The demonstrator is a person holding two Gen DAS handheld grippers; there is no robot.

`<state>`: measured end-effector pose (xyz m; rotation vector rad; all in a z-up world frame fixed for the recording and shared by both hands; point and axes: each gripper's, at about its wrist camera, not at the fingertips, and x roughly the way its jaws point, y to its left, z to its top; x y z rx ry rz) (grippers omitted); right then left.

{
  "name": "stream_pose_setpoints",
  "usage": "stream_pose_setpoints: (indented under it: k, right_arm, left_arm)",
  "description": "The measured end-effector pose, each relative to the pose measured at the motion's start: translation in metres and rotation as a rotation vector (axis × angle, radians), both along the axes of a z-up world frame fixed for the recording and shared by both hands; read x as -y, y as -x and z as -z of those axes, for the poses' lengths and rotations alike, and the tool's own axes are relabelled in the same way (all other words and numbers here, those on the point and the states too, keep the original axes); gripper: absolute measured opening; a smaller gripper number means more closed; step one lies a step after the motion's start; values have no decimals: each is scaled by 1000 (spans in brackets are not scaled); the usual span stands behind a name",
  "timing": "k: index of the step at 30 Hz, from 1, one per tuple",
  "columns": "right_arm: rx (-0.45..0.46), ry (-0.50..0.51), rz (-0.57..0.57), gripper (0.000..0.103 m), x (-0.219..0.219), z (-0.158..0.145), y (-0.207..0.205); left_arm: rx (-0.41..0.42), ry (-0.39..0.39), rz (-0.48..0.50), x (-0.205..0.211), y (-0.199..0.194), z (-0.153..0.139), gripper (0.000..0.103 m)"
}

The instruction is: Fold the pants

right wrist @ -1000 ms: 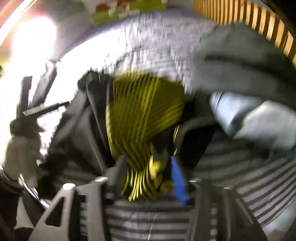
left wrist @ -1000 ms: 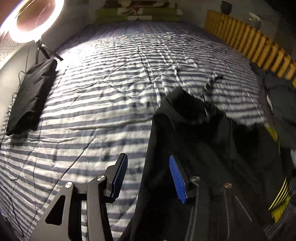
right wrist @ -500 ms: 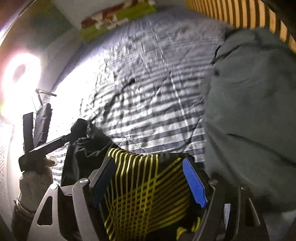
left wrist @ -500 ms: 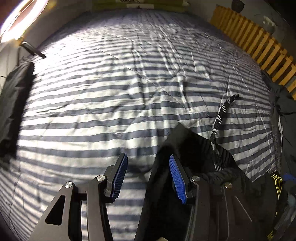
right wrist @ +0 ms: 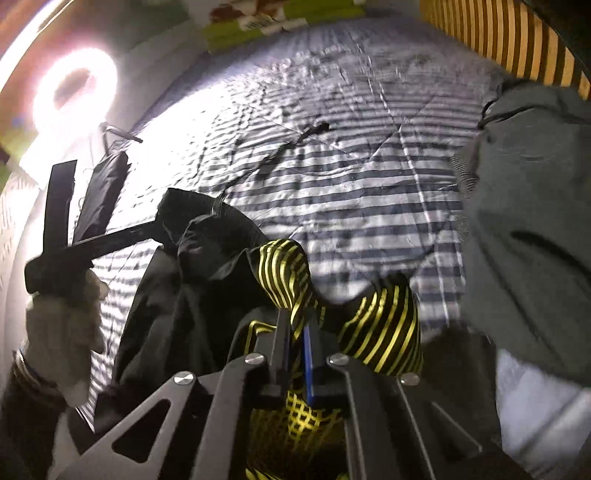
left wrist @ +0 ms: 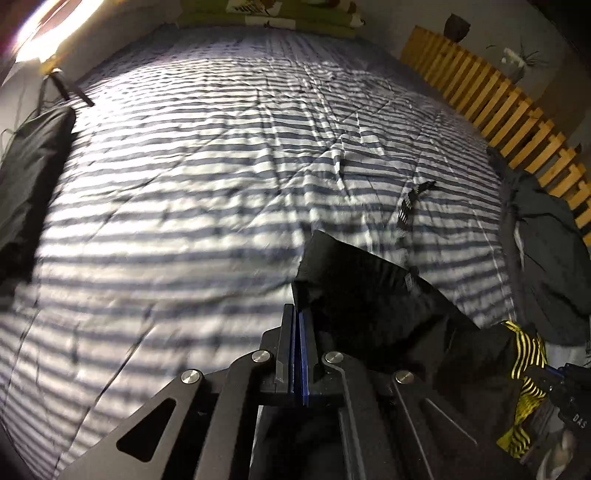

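The black pants with a yellow-striped section hang between my two grippers above the striped bed. My left gripper is shut on a black edge of the pants, near one corner. In the right wrist view, my right gripper is shut on the yellow-striped part of the same pants. The left gripper shows there at the left, held by a gloved hand and pinching the black cloth. A patterned drawstring lies on the cover.
A blue-and-white striped bedcover fills the scene. Grey clothing is piled at the right by a wooden slatted rail. A folded black garment lies at the left edge, near a ring light. Folded green bedding lies at the far end.
Both grippers were open around the pants half a second ago and have shut on the cloth. The pants now hang lifted between them.
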<state>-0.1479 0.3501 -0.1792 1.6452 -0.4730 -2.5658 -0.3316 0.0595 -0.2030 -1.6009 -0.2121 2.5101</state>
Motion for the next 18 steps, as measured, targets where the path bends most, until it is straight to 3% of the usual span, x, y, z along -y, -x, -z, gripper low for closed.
stream_pose_setpoints:
  k: [4,9,14,16,18]
  right_arm:
    - [-18,10,-1,3,9,-2,-47]
    - [31,20,-30,3,27,24,-102]
    - [107,9,-69,5,36,43,-132]
    - [104,14,-66,10,32,36,-140]
    - [75,36,-36,27,21,21,-145]
  left_arm:
    - [13,-21,-3,25,-55,-7,1]
    - [50,-13,23,38,-114,-1,1]
    - [56,83,80,34,-155,6,4]
    - [29,97,74,33,-159,2,8]
    - [-6,87,69,38,-160,-12,27]
